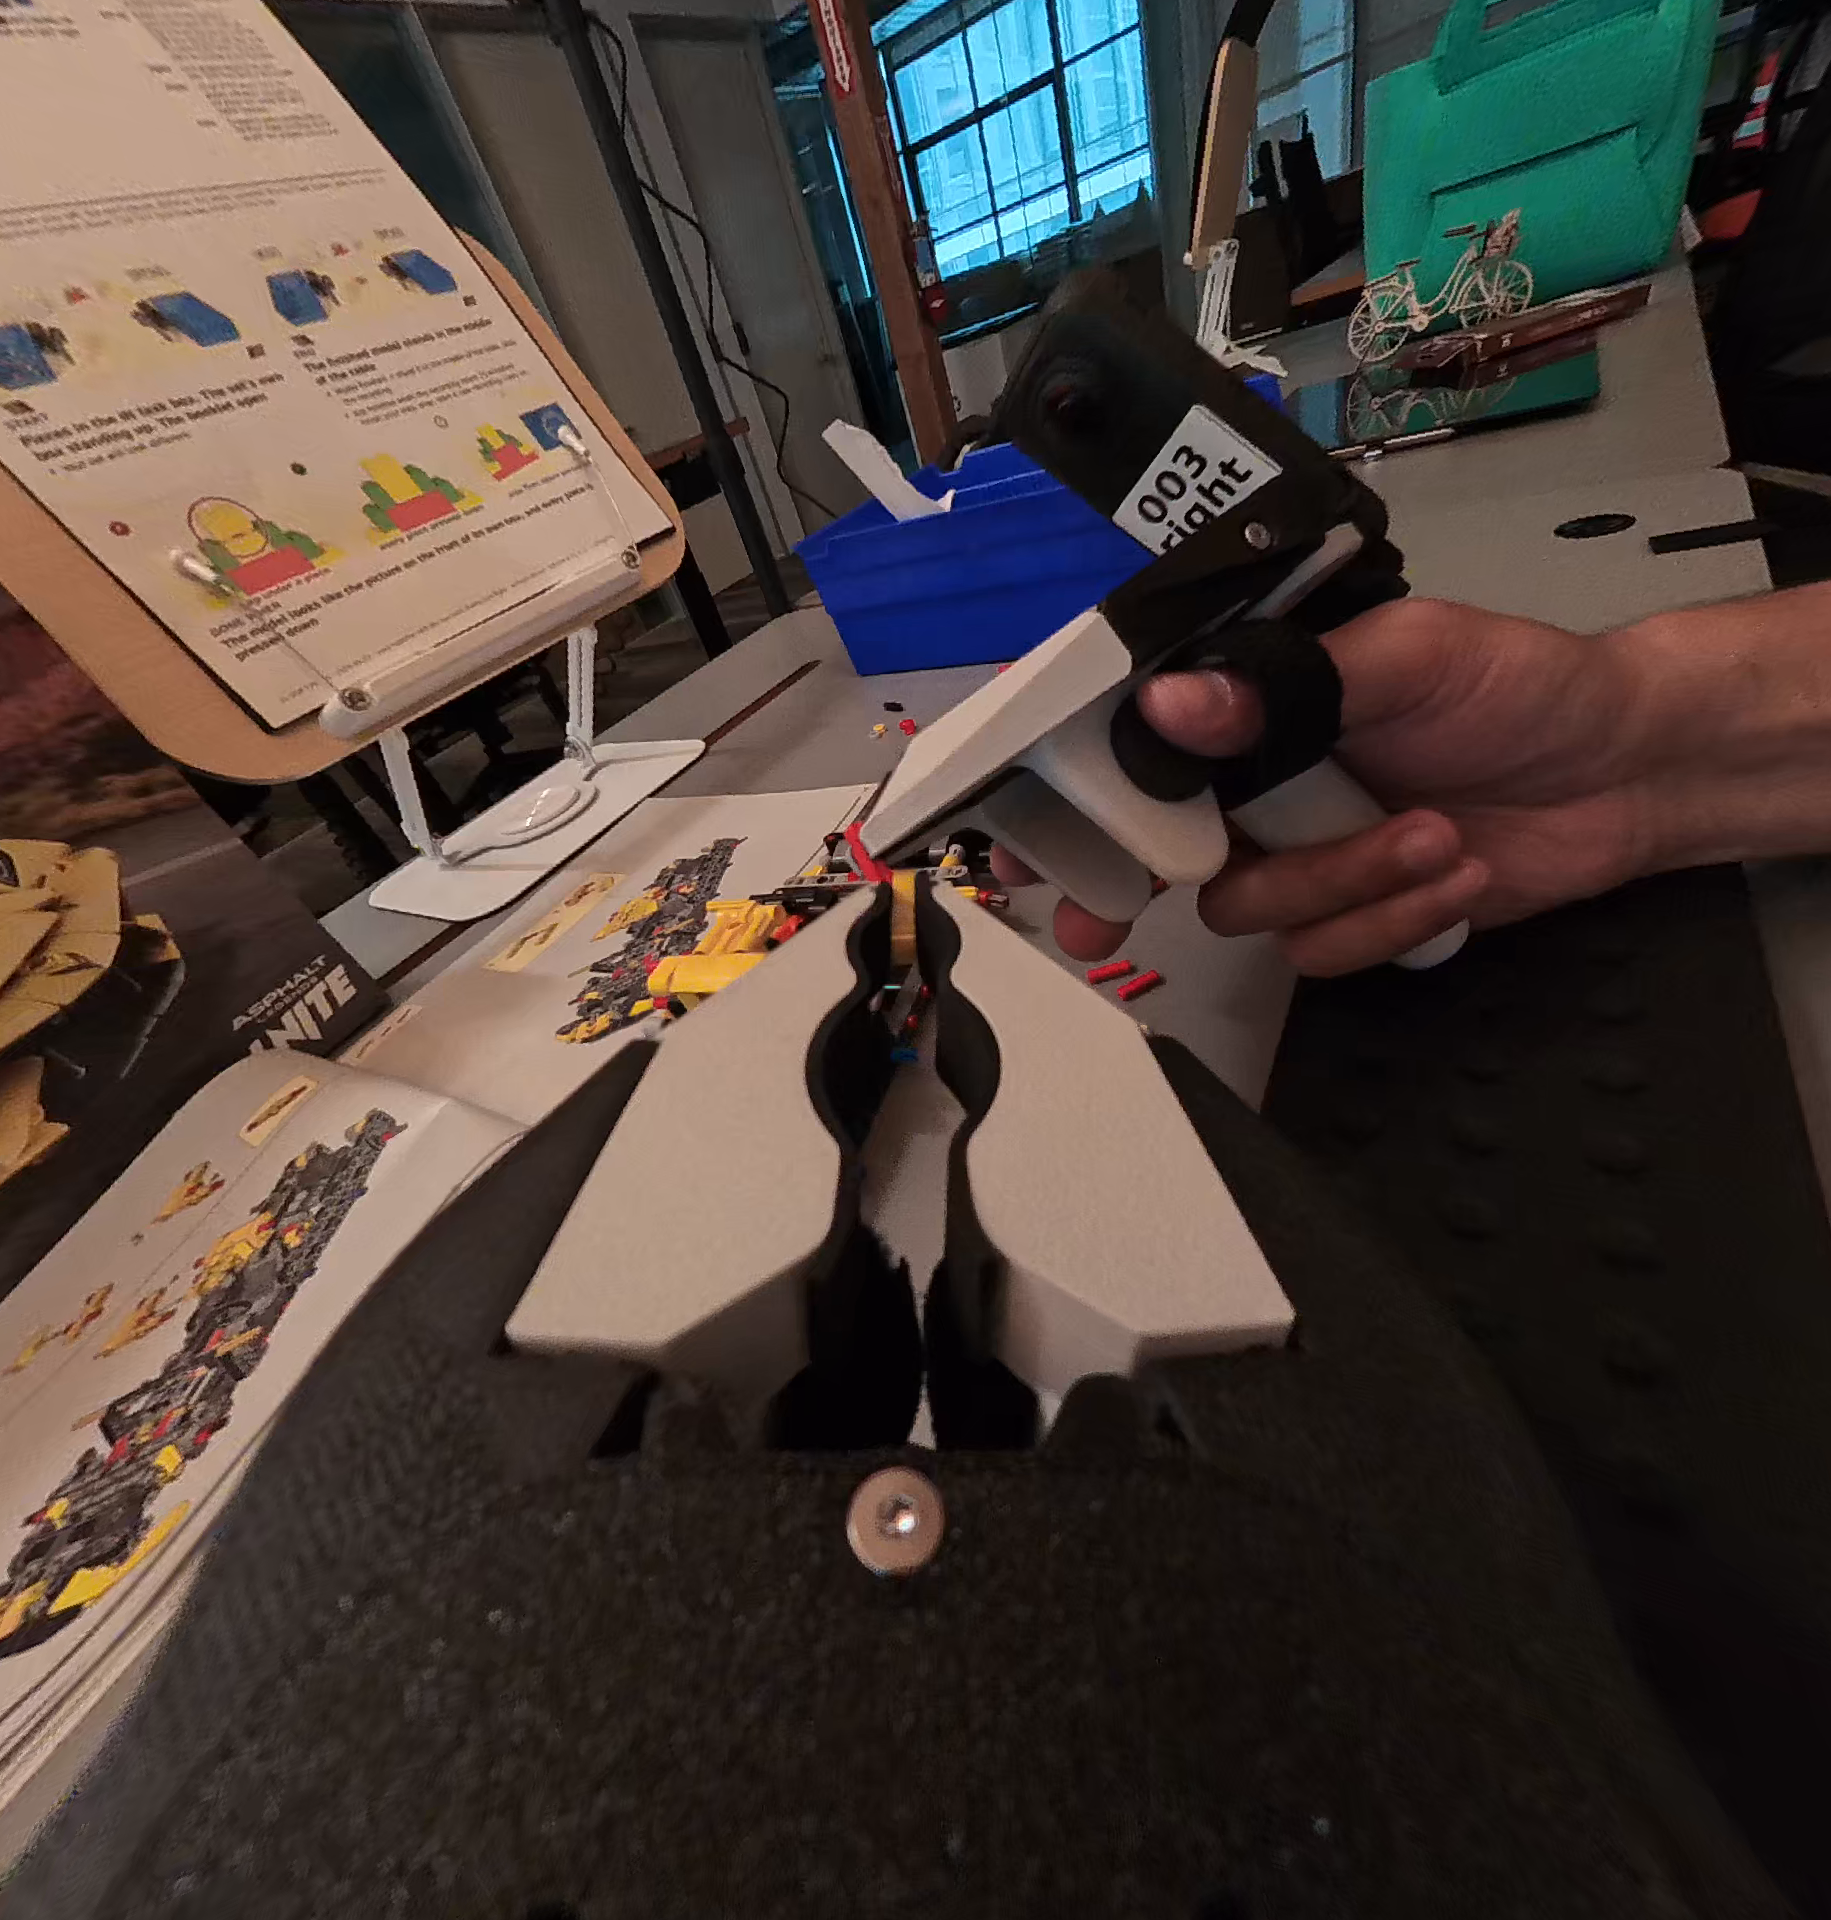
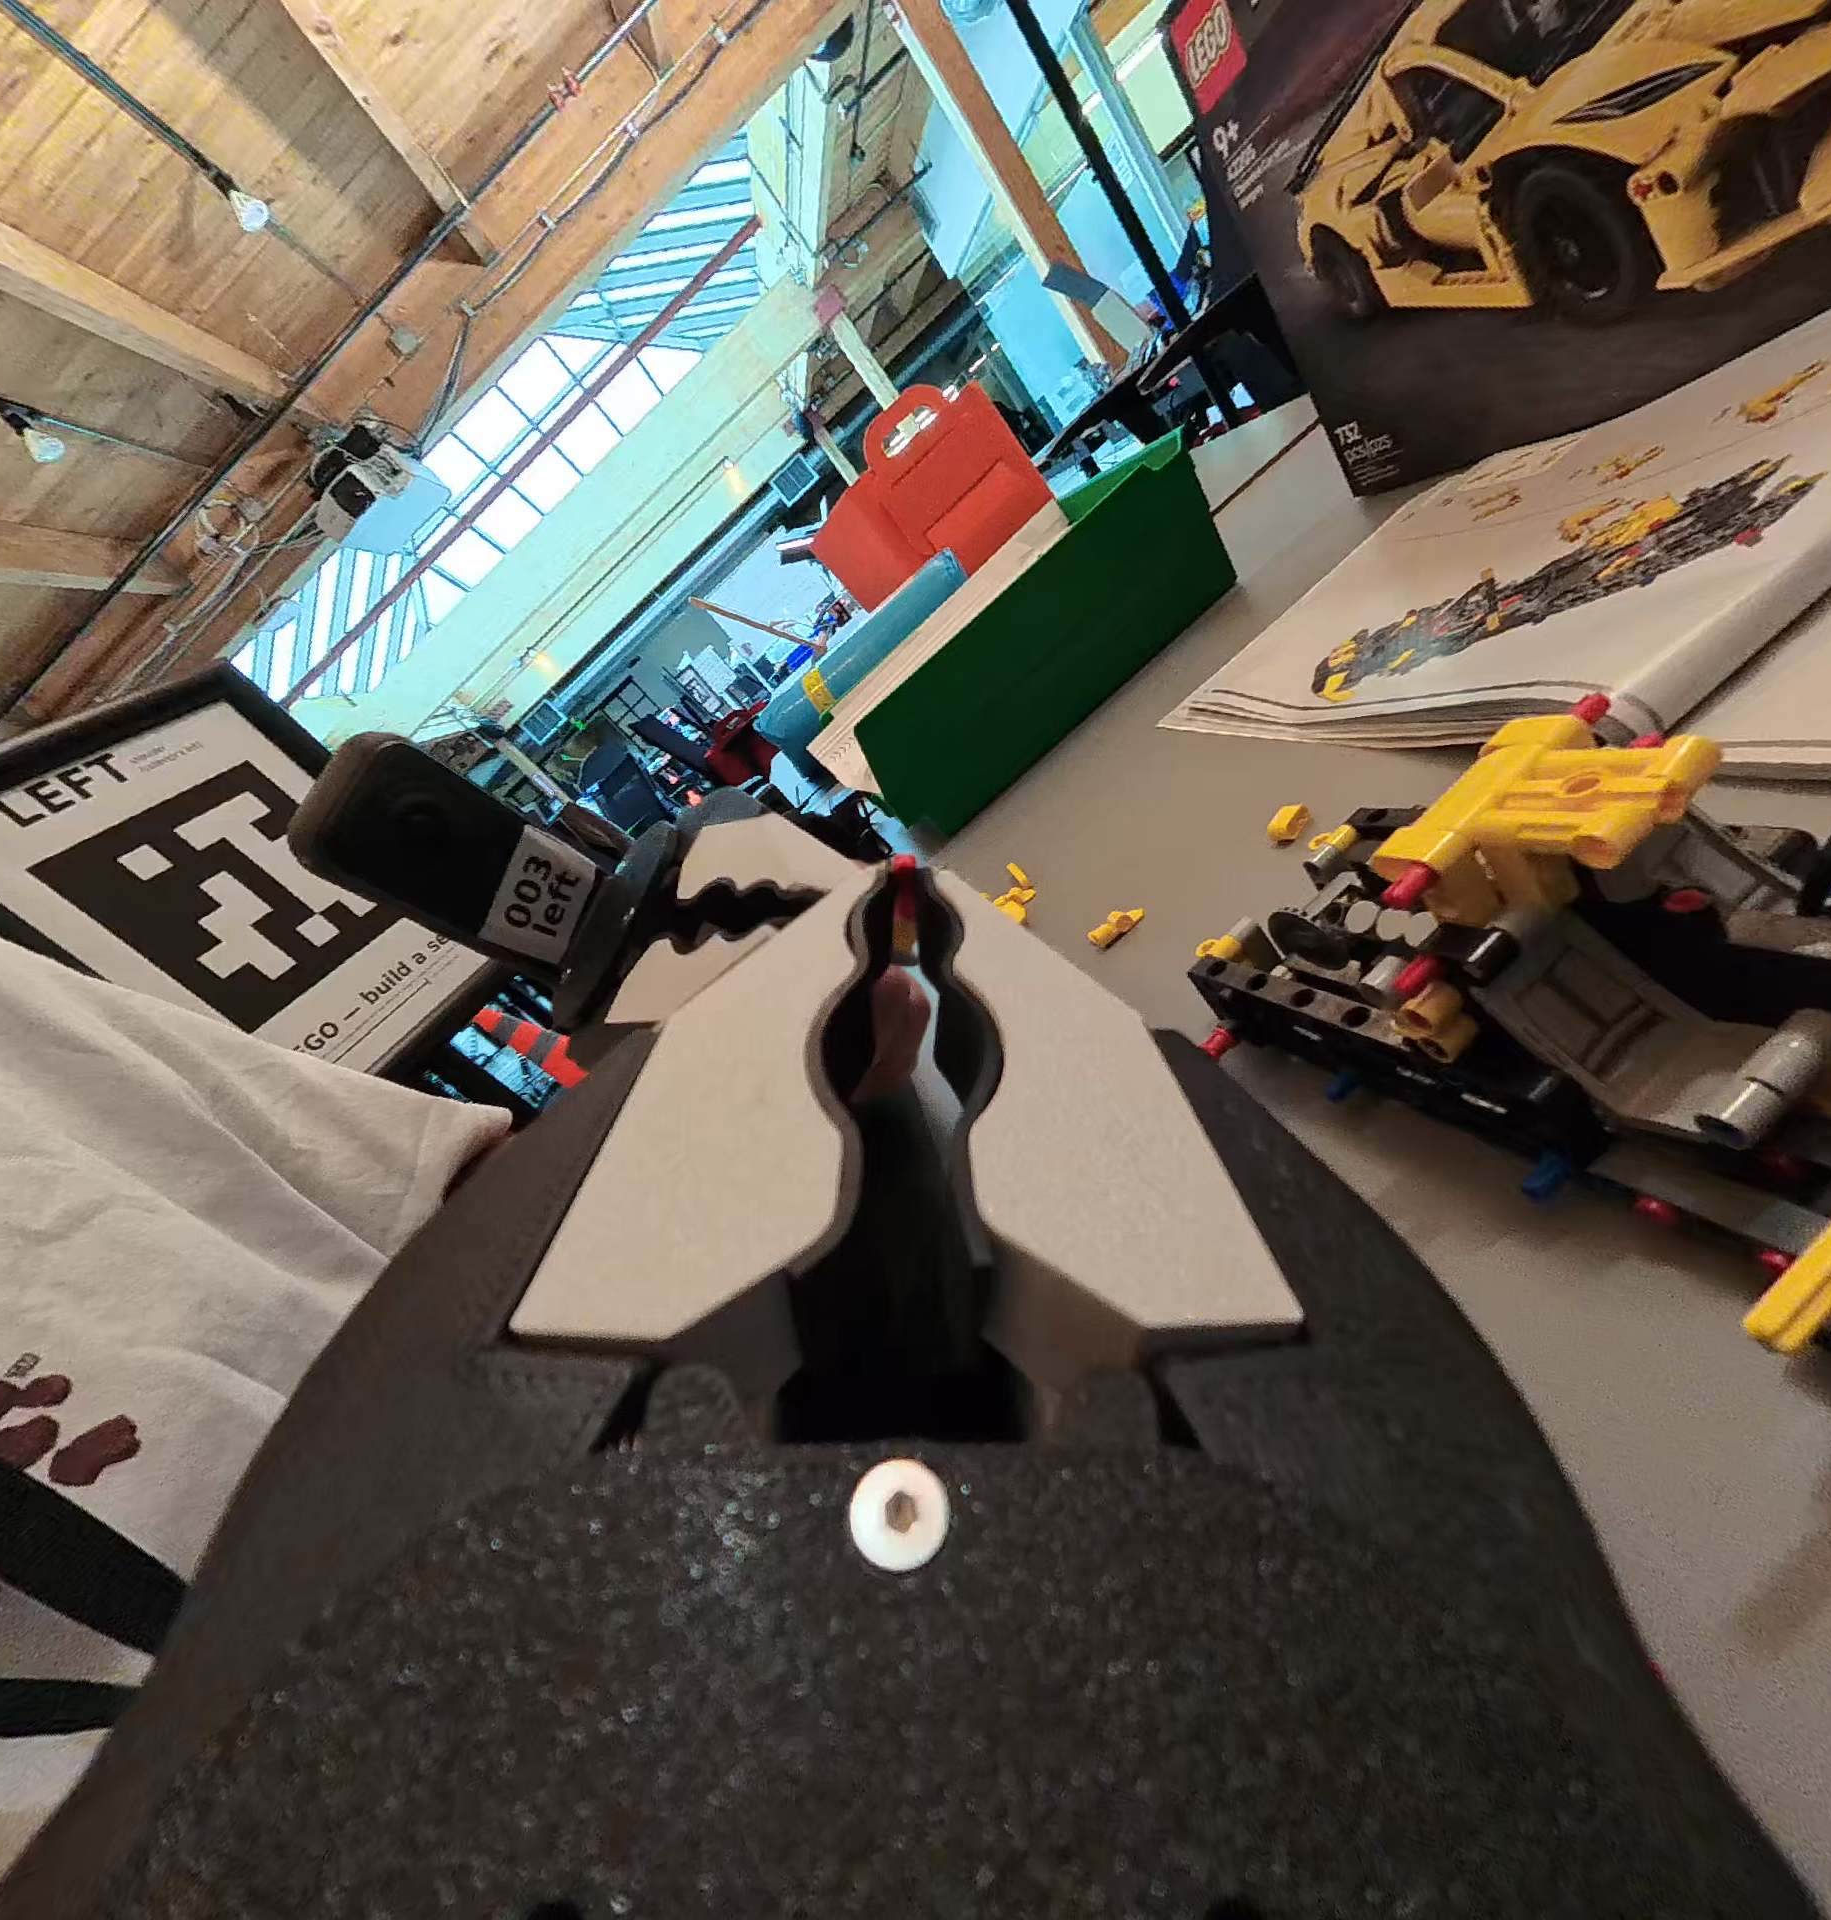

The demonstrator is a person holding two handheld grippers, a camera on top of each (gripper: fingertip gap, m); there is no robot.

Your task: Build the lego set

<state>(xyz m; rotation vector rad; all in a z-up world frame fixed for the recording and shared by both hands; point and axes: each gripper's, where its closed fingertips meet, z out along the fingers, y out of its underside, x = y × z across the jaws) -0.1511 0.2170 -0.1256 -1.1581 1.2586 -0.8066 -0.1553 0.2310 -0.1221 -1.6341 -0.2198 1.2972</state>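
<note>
Left claw (image 1: 903, 920) is pressed onto a yellow piece (image 1: 903, 914) at its tips. Right claw (image 2: 903, 894) pinches a small red-and-yellow pin (image 2: 903, 902) at its tips.

In the left wrist view the right claw comes in from the upper right, gripped by a hand (image 1: 1410, 790), and its tips meet the left claw's tips above the desk (image 1: 1202, 997). The coming move, judged from this, is a mating of pin and yellow piece at that meeting point. The pin's long axis appears to run along the right claw's fingers, so it would enter end-on; the exact hole cannot be made out.

The chassis (image 2: 1513, 997), the task's main body, lies on the desk to the right of the right claw, well apart from its tips, long axis running away to the right. In the left wrist view it lies just beyond the left claw's tips, so the left claw is the nearer.

Loose yellow bits (image 2: 1113, 925) lie on bare desk between claw and chassis. The open manual (image 2: 1513, 623) lies behind the chassis, the box (image 2: 1513, 208) stands beyond it, and a green bin (image 2: 1046, 644) sits farther back. A blue bin (image 1: 952, 582) and a sheet stand (image 1: 267, 416) bound the far side. Free room lies mainly above the desk and toward the person.
</note>
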